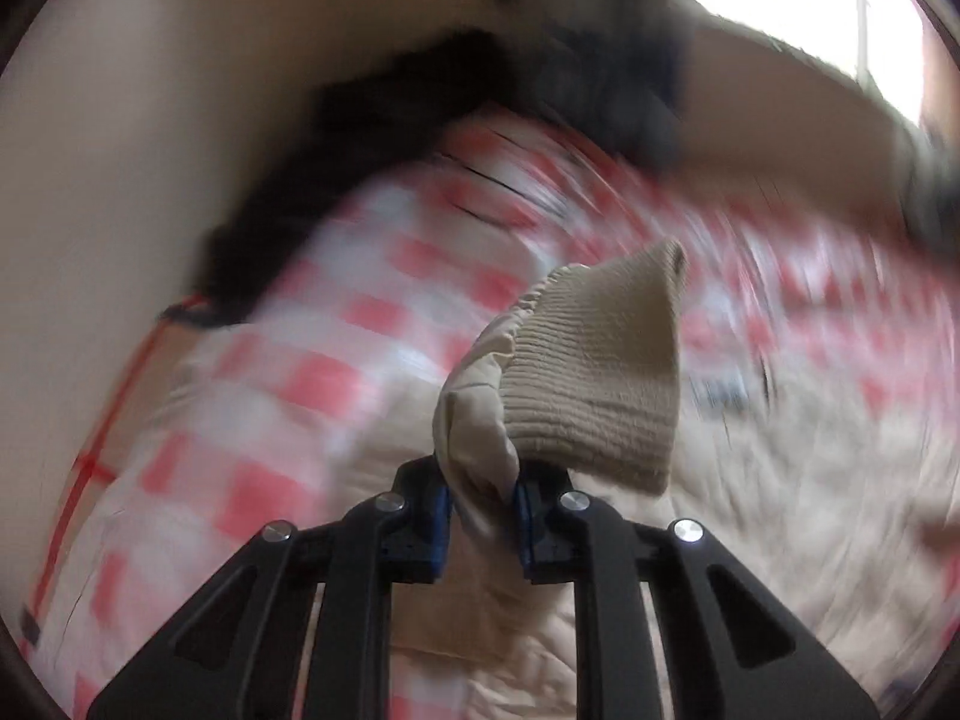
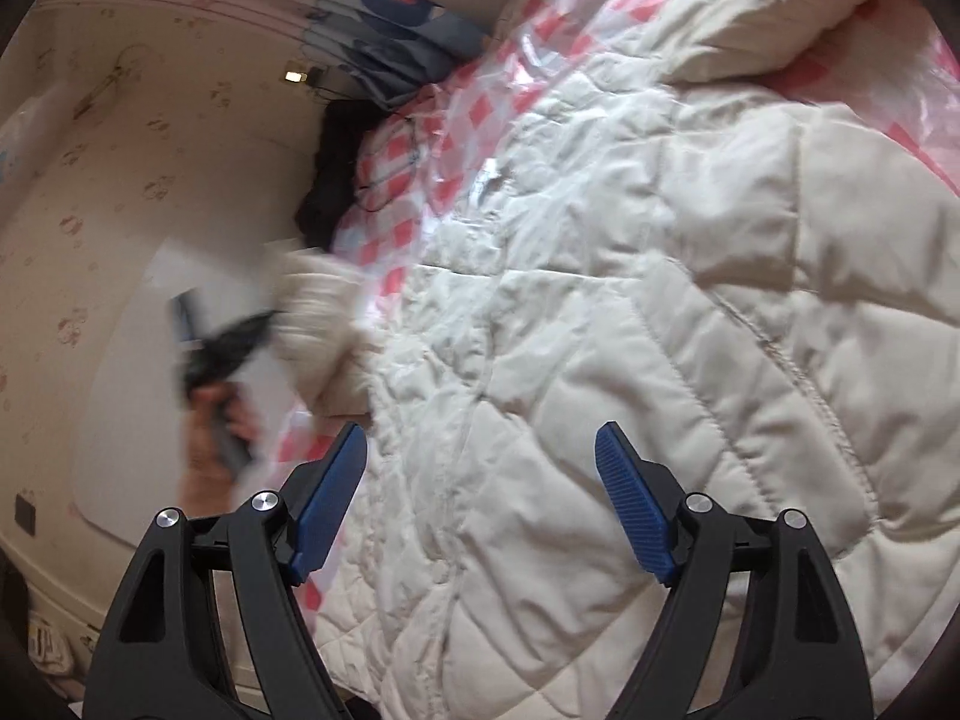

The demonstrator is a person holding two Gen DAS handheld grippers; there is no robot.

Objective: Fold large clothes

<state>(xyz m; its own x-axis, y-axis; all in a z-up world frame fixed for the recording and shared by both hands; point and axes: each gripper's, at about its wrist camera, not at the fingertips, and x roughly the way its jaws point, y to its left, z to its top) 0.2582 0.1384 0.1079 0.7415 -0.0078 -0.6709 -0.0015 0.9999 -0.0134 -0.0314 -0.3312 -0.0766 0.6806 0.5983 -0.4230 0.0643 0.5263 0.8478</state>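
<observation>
Left gripper (image 1: 480, 495) pinches sleeve cuff (image 1: 591, 372); right seemingly free

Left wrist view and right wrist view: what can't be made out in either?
- Left wrist view: motion blur smears the checkered sheet and the dark object at top.
- Left wrist view: the left hand-held gripper hides the pinched jacket cuff fabric.
- Right wrist view: the quilted jacket is cut off by the frame edge.
- Right wrist view: the left hand-held gripper is blurred.

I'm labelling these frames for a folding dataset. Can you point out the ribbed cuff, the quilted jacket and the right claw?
ribbed cuff (image 1: 591, 372): left wrist view, middle of the knit ribbing.
quilted jacket (image 2: 690, 300): right wrist view, a padded panel of the body.
right claw (image 2: 480, 504): right wrist view, the gap midway between its open blue fingertips.
</observation>
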